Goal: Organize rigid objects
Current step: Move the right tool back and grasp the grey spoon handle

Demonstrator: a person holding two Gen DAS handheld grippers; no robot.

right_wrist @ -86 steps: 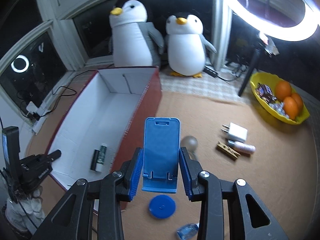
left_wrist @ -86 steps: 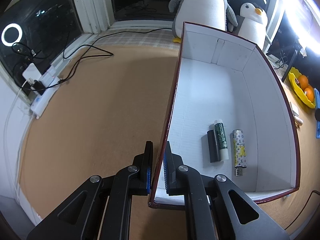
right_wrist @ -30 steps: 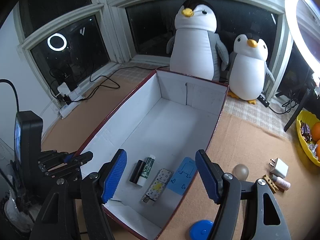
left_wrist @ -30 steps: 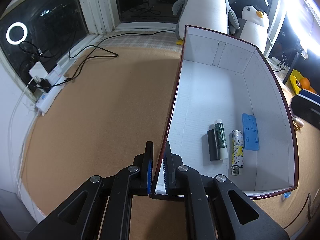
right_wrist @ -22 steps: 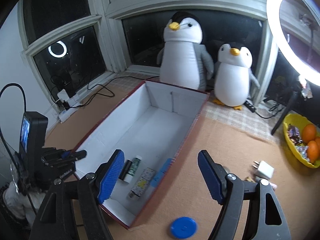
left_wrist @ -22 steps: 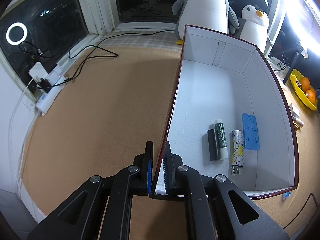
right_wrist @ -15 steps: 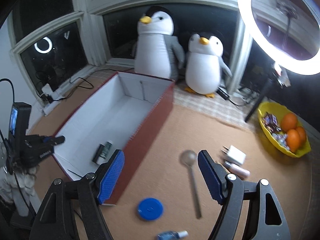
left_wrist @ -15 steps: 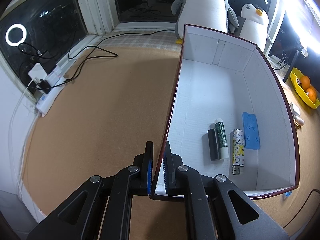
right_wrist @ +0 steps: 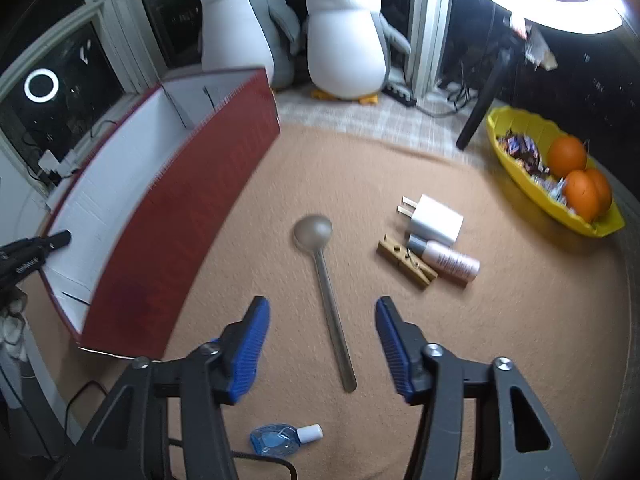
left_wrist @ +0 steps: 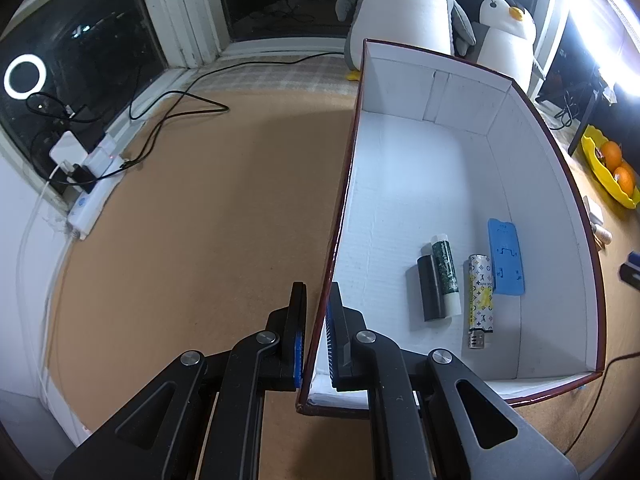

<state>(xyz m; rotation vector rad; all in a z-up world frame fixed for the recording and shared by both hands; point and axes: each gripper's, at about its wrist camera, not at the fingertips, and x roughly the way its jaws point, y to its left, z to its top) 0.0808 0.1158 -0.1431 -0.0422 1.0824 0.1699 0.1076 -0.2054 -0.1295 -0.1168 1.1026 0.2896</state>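
Observation:
A red box with a white inside point(left_wrist: 440, 168) stands on the cork table; it also shows in the right wrist view point(right_wrist: 188, 208). My left gripper point(left_wrist: 318, 304) is shut on the box's left wall near its front corner. Inside lie a black tube point(left_wrist: 430, 288), a green tube point(left_wrist: 446, 272), a patterned lighter point(left_wrist: 480, 296) and a blue phone stand point(left_wrist: 506, 256). My right gripper point(right_wrist: 322, 312) is open and empty, low over the handle of a metal spoon point(right_wrist: 324, 276). A white charger point(right_wrist: 436, 220), a wooden clothespin point(right_wrist: 406, 260) and a pink bottle point(right_wrist: 448, 260) lie to the right of the spoon.
A small blue bottle point(right_wrist: 284, 438) lies near the front edge. A yellow bowl point(right_wrist: 556, 176) with oranges and sweets sits at the right. Two plush penguins point(right_wrist: 346, 36) stand behind the box. A power strip point(left_wrist: 90, 184) and cables lie at the left by the window.
My right gripper, open, has swung away from the box to the right and down over the spoon. The blue phone stand stays in the box. My left gripper has not moved.

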